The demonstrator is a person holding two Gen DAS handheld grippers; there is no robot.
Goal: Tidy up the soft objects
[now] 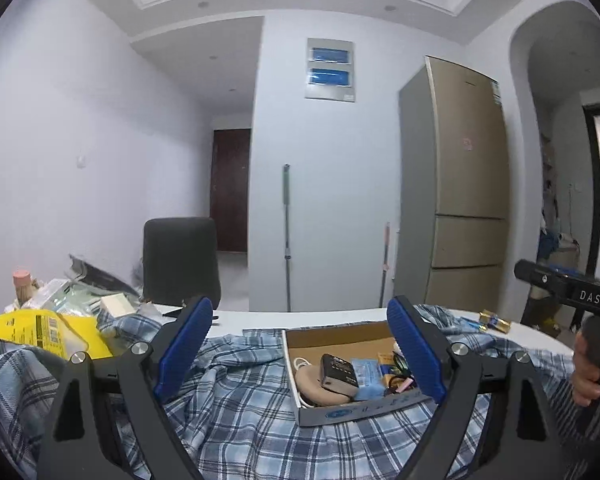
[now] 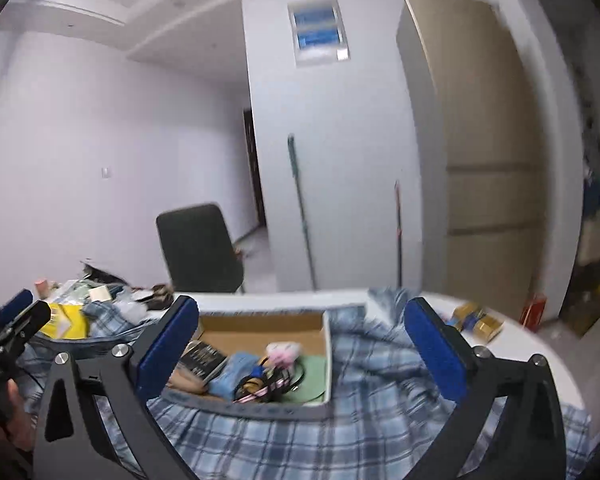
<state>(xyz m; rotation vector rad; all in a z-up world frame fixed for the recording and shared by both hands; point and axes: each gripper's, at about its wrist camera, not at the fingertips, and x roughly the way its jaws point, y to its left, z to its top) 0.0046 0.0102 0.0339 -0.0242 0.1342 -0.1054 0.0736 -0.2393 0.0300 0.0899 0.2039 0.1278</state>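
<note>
A white table carries a blue plaid shirt, spread rumpled from the near edge toward the far edge. On the shirt sits a shallow cardboard box of small items. The left gripper hangs above the shirt, jaws spread wide, nothing between them. The right gripper hovers over shirt and box, likewise released and empty.

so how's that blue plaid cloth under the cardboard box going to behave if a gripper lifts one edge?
Probably floppy: the plaid cloth lies in soft wrinkles and folds, so it should drape rather than hold shape. Likely light. The cardboard box sits on it, so pulling an edge may drag or tip the box.
</note>
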